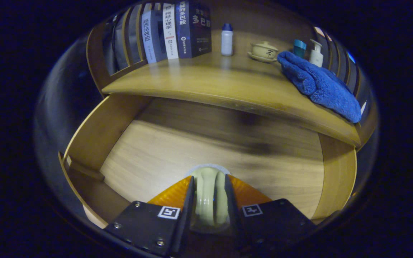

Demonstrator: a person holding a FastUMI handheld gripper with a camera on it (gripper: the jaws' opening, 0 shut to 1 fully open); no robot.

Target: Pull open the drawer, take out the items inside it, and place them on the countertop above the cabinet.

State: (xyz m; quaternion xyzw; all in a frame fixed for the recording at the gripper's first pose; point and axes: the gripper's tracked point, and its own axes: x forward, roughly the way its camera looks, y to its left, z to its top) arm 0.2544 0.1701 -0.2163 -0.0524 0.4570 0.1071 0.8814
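The wooden drawer (95, 132) stands pulled open below the countertop (206, 84). My gripper (209, 178) is over the drawer's front part, shut on a pale cream rounded item (206, 200), perhaps a small cup, which both fingers squeeze from the sides. The item's whitish rim shows just past the fingertips. The drawer floor (199, 143) beyond the fingers is bare wood. What lies under the fingers is hidden.
On the countertop stand a row of books (177, 30) at the back left, a white bottle (227, 39), a lidded tea bowl on a saucer (264, 51), a blue towel (317, 84), a teal cup (299, 47) and a pump bottle (316, 53).
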